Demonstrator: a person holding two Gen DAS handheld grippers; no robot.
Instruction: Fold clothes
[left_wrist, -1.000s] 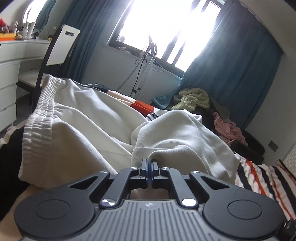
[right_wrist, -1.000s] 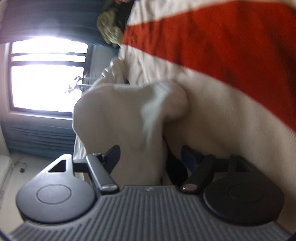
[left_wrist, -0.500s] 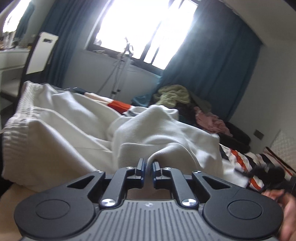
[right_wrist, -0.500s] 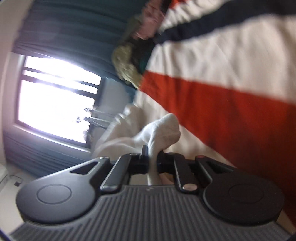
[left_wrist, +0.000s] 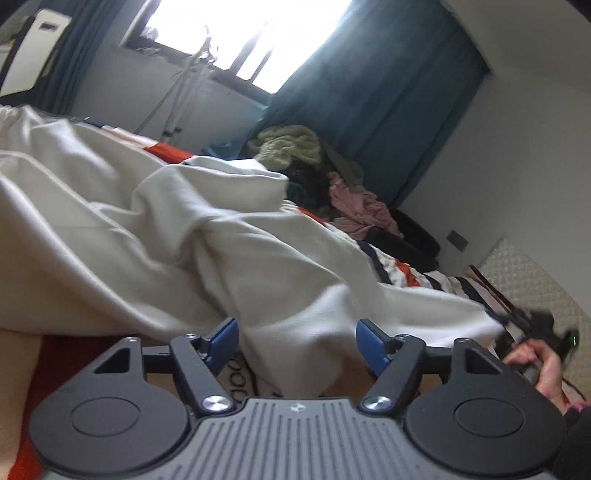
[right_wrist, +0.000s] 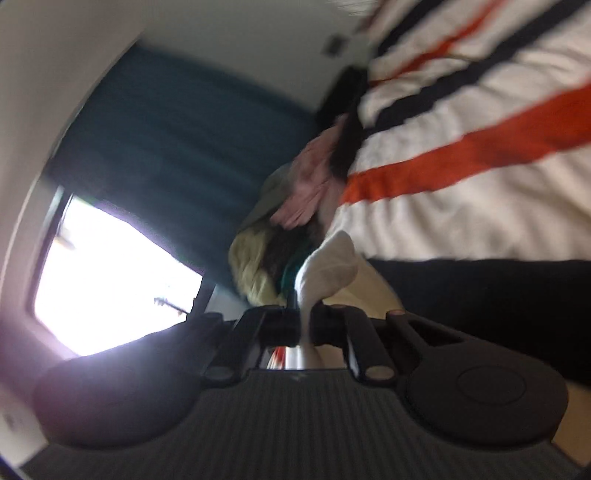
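Left gripper (left_wrist: 297, 341) newly spread over white garment (left_wrist: 155, 236), right gripper (right_wrist: 303, 325) pinching it, blurred striped bedding (right_wrist: 461, 206), apparently teal curtains (left_wrist: 376, 107).

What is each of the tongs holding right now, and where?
Right tongs pinch an edge fold of the white garment. Left tongs hold nothing.

Motion blur smears the striped bedspread (right_wrist: 461, 155) and clothes pile (right_wrist: 295, 206)

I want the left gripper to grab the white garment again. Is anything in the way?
Nothing visible. The left gripper has just been opening, and the white garment lies directly ahead, a fold reaching between its blue pads untouched.
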